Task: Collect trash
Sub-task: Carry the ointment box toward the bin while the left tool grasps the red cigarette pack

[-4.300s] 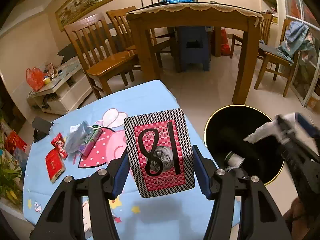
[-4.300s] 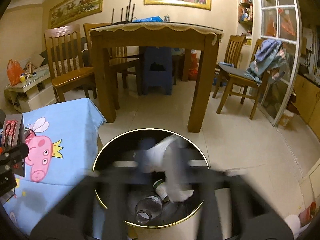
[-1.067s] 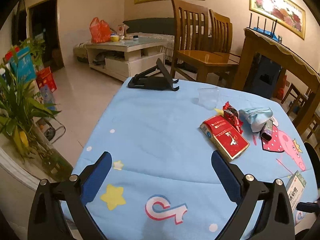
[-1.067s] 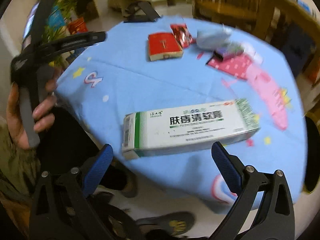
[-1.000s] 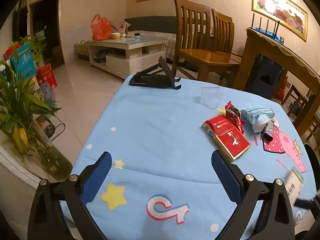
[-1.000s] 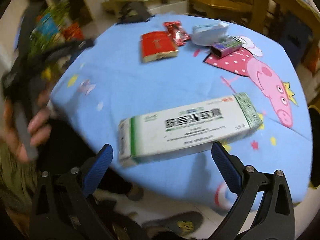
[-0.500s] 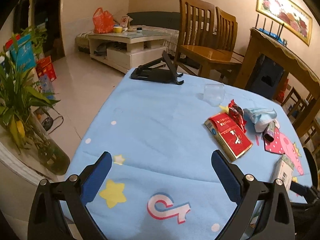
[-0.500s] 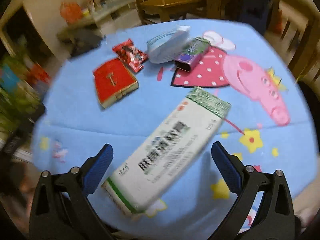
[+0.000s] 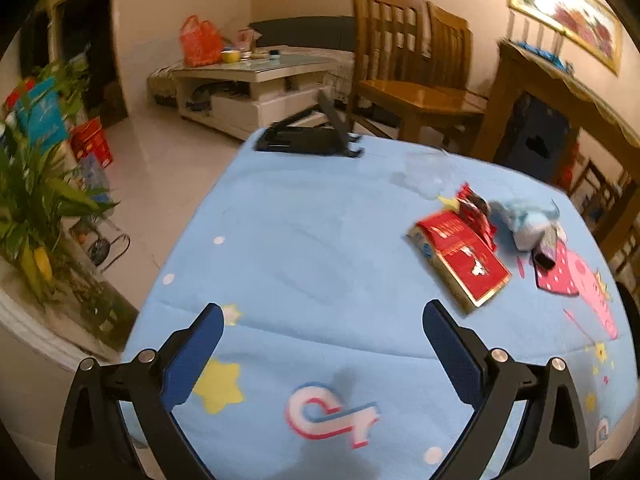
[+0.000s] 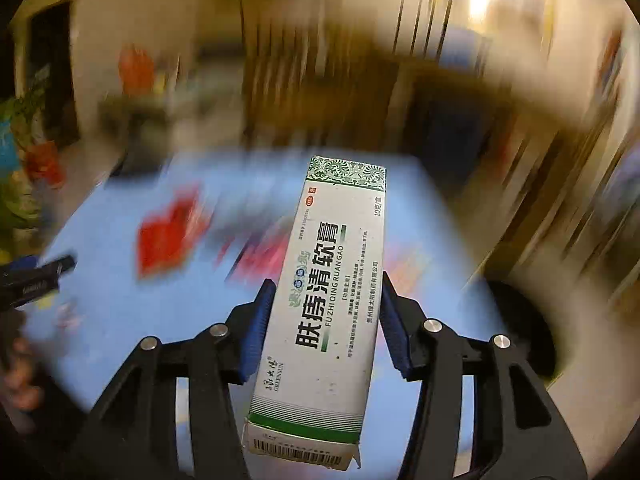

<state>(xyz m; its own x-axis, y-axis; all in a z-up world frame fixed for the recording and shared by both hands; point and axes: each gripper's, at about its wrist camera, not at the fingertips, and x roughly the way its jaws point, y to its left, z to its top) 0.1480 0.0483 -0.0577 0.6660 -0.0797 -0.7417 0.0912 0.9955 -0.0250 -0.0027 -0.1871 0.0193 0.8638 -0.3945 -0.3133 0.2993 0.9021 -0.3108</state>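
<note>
My right gripper is shut on a long white and green ointment box and holds it above the blue tablecloth; that view is blurred by motion. My left gripper is open and empty over the near part of the cloth. On the cloth to its right lie a red cigarette pack, a red snack wrapper, a crumpled blue face mask and a small dark box.
A black folding stand sits at the table's far edge, a clear plastic cup near it. The black trash bin stands right of the table. Wooden chairs, a dining table and a plant surround it.
My right gripper has closed on the ointment box, which lay loose between its open fingers, and lifted it while swinging. My left gripper stayed open, shifting slightly over the cloth.
</note>
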